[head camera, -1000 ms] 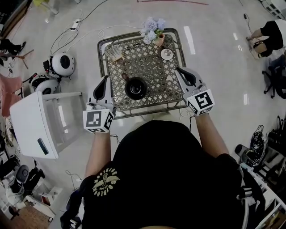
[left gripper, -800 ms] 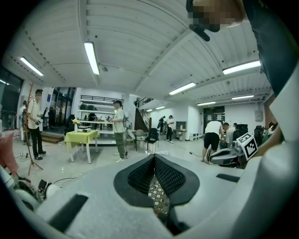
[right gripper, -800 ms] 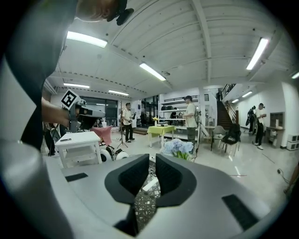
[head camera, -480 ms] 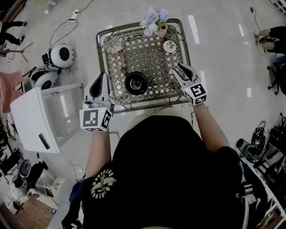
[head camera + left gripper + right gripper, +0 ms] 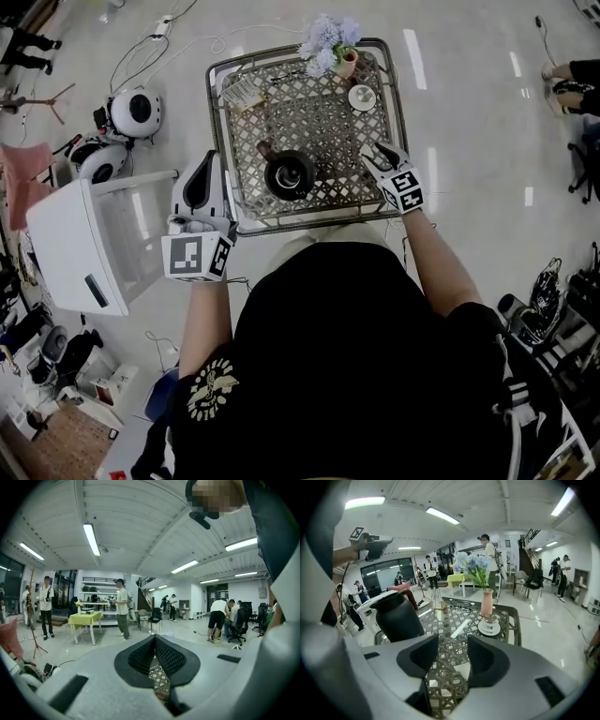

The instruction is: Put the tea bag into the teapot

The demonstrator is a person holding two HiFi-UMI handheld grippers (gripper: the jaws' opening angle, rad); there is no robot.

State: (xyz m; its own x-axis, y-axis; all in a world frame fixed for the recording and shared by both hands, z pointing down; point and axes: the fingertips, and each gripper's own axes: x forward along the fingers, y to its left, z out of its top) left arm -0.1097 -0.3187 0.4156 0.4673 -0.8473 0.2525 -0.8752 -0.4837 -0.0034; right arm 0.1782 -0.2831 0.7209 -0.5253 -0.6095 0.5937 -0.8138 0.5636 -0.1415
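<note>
A black teapot (image 5: 288, 174) (image 5: 396, 616) with its lid off stands on the lattice table (image 5: 309, 222), near the front middle. My right gripper (image 5: 373, 151) (image 5: 453, 641) hangs low over the table's right front part, to the right of the teapot. Its jaws have just been opening and stand open with nothing between them. A pale narrow strip (image 5: 459, 628) lies on the tabletop beyond the jaws; I cannot tell whether it is the tea bag. My left gripper (image 5: 216, 167) (image 5: 154, 638) is off the table's left edge, pads together and empty.
A vase of blue flowers (image 5: 330, 47) (image 5: 486, 599) and a cup on a saucer (image 5: 362, 97) (image 5: 490, 626) stand at the table's back right. A small holder (image 5: 242, 92) sits at the back left. A white cabinet (image 5: 84, 253) stands on the floor to the left.
The right gripper has sunk toward the table's right front part and its jaws have gone from shut to open. The left gripper has stayed in place.
</note>
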